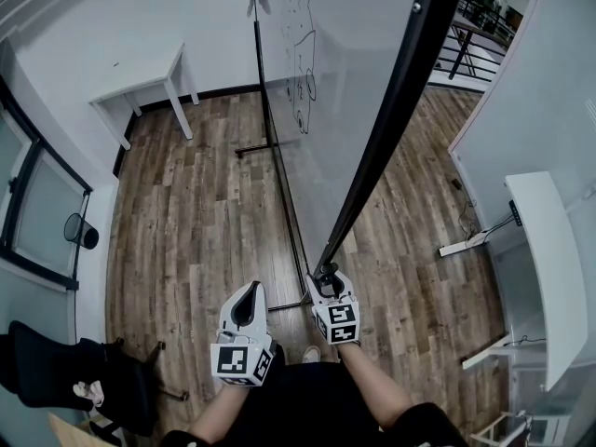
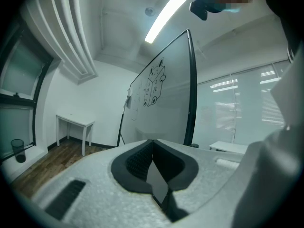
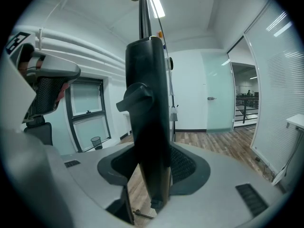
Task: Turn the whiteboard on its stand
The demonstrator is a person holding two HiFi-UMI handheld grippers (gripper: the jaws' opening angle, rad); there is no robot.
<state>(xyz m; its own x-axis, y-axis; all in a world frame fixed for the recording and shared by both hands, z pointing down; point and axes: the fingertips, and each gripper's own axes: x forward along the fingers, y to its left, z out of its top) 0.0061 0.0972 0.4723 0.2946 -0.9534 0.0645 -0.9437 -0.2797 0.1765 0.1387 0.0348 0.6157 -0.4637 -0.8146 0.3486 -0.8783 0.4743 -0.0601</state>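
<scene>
- Gripping the whiteboard (image 1: 345,73) by its black edge frame (image 1: 391,110), the right gripper (image 1: 326,277) has its jaws spread wide round the upright bar. Its own view shows the bar filling the gap between the pads, which appear to press on it from both sides.
- Hanging just beside it, the left gripper (image 1: 249,291) has its jaws brought together with nothing between them. It touches neither board nor stand.
- Seen from the head view, the board stands nearly edge-on to the person. Its long face runs away from the tongs toward the far wall, with the held edge nearest the body and the drawn-on face on the left gripper's side.
- The stand's far post and foot (image 1: 268,147) rest on the wooden floor (image 1: 186,203), well beyond both hands.
- The turn appears to depend on that near edge. The board lies straight ahead of the right gripper, so sweeping the held frame sideways should turn the board on its stand.
- The right hand is plainly the nearer and already in place. The left sits off the drawn-on face and would have to reach in to help.
</scene>
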